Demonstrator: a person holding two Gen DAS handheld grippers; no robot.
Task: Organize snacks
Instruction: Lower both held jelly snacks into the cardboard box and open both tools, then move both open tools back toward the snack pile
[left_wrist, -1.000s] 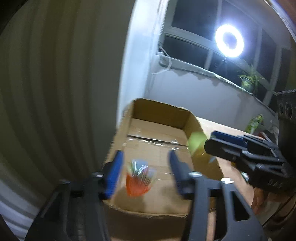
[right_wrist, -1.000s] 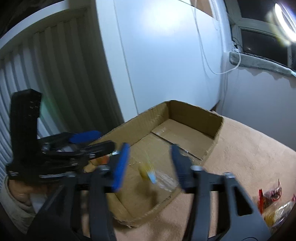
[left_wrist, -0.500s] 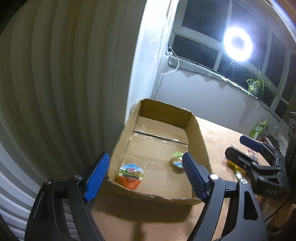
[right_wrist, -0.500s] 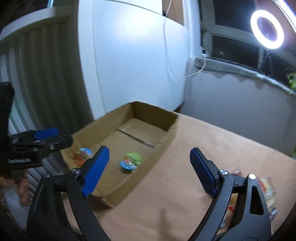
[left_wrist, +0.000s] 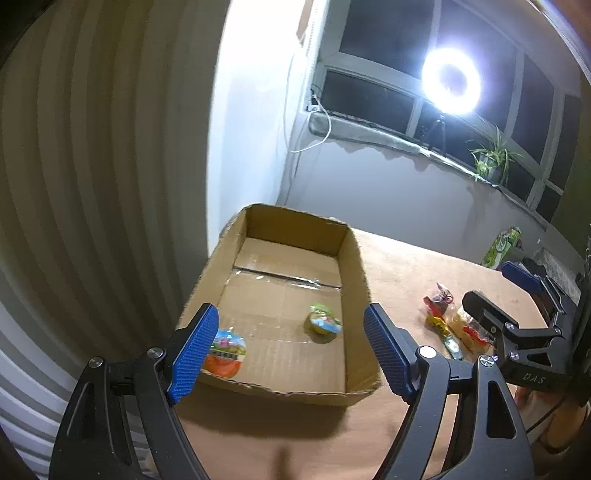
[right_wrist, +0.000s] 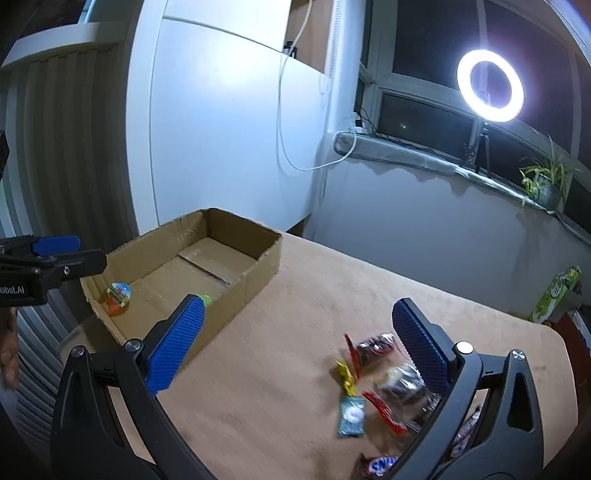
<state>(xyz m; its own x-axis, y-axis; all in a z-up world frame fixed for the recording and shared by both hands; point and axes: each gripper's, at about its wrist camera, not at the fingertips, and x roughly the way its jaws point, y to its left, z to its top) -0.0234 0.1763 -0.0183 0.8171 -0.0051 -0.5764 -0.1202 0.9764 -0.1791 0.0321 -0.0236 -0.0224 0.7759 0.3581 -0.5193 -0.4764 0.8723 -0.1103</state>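
An open cardboard box (left_wrist: 354, 266) (right_wrist: 258, 266) stands on the tan table. Inside it lie an orange jelly cup (left_wrist: 224, 352) (right_wrist: 119, 295) and a green jelly cup (left_wrist: 322, 324), whose edge shows in the right wrist view (right_wrist: 207, 298). My left gripper (left_wrist: 291, 347) is open and empty, in front of the box. My right gripper (right_wrist: 295, 339) is open and empty, above the table to the right of the box. A pile of loose wrapped snacks (right_wrist: 388, 384) (left_wrist: 448, 325) lies on the table below its right finger.
A green carton (left_wrist: 501, 246) (right_wrist: 556, 293) stands at the table's far right. A ring light (right_wrist: 490, 85) and a potted plant (right_wrist: 543, 181) are on the windowsill behind. A white cabinet (right_wrist: 221, 140) stands behind the box. Bare tabletop (right_wrist: 295, 354) lies between box and snacks.
Both grippers opened and dropped their jelly cups into the box, then pulled back. The right gripper swung right, away from the box and over the snack pile.
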